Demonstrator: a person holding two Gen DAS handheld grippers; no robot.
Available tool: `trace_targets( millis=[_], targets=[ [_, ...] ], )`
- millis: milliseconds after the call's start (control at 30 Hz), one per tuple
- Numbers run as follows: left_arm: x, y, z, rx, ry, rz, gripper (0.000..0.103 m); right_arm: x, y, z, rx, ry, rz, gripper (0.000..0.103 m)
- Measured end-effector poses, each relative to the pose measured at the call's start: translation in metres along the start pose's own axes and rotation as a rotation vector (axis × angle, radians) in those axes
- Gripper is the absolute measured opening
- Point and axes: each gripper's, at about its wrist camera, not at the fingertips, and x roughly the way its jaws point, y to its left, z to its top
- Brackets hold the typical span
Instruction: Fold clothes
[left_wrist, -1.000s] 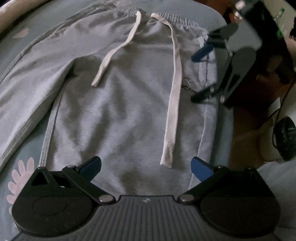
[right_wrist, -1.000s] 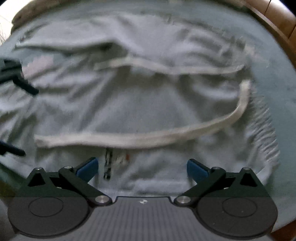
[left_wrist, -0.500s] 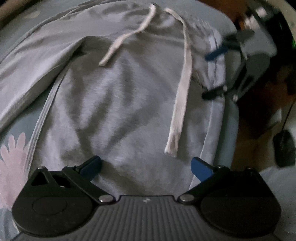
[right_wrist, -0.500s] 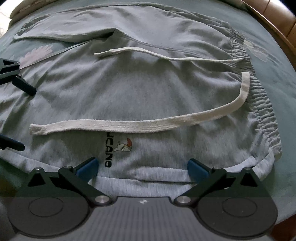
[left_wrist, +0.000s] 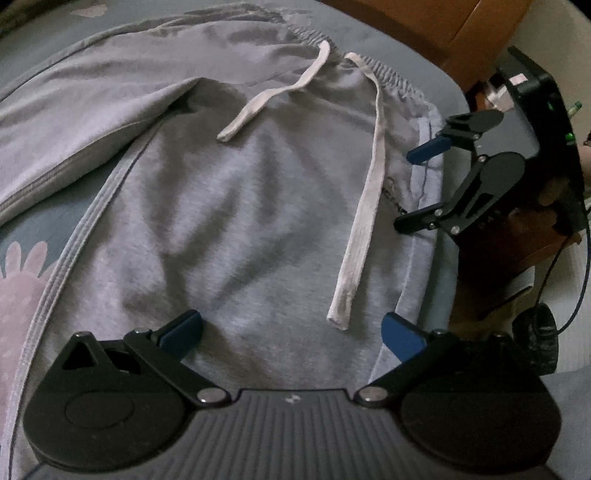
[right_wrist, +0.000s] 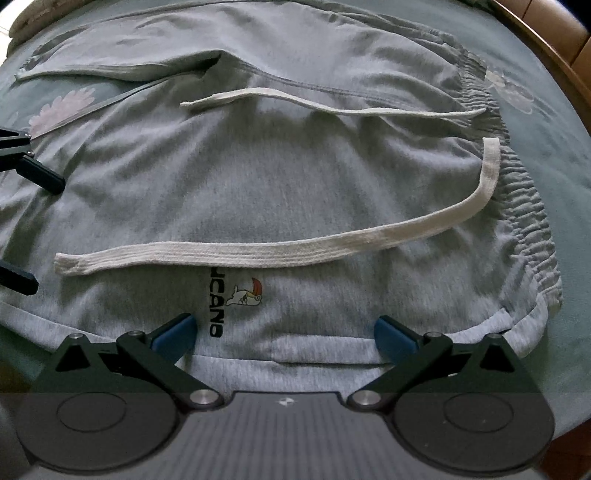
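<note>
Grey sweatpants (left_wrist: 229, 221) lie spread flat on the bed, waistband (left_wrist: 388, 79) at the far end, one leg (left_wrist: 74, 122) angled off to the left. Two white drawstrings (left_wrist: 365, 206) rest on the front. My left gripper (left_wrist: 291, 332) hovers open over the near thigh area, holding nothing. My right gripper (left_wrist: 415, 188) is open at the pants' right side seam. In the right wrist view, the right gripper (right_wrist: 284, 336) straddles the side hem just below the printed logo (right_wrist: 236, 295). The left gripper's fingers (right_wrist: 40, 177) show at that view's left edge.
The blue-grey floral bedsheet (left_wrist: 22, 266) lies under the pants. A wooden bed frame (left_wrist: 424, 29) curves past the waistband, also the frame (right_wrist: 554, 55). Beyond the bed's right edge sit a dark object and cables (left_wrist: 535, 339) on the floor.
The left wrist view has swung so the waistband and wooden frame show more. The right gripper's view went from blurred to steady, close at the side hem by the logo. Both stay open.
</note>
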Motion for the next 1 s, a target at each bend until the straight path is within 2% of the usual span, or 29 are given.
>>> trace_targets(
  millis=[300, 400, 533, 633, 800, 1000],
  targets=[
    [-0.003, 0.001, -0.004, 0.067, -0.014, -0.023, 0.102, 0.002, 0.002, 0.008, 0.01, 0.044, -0.007, 0.103],
    [-0.01, 0.004, 0.002, 0.081, -0.018, -0.007, 0.102, 0.002, 0.001, 0.01, 0.016, 0.065, -0.01, 0.103],
    [-0.02, 0.007, 0.01, 0.1, -0.023, 0.015, 0.102, 0.001, 0.004, 0.025, 0.05, 0.142, -0.009, 0.103],
    [-0.026, 0.009, 0.016, 0.114, -0.026, 0.032, 0.102, -0.015, 0.0, 0.04, 0.098, 0.132, 0.014, 0.103],
    [-0.038, 0.017, 0.027, 0.123, -0.046, 0.07, 0.102, -0.039, -0.023, 0.098, 0.194, -0.014, 0.045, 0.103],
    [-0.044, 0.039, 0.041, 0.054, -0.089, 0.162, 0.102, -0.023, -0.089, 0.2, 0.312, -0.203, 0.121, 0.103]
  ],
)
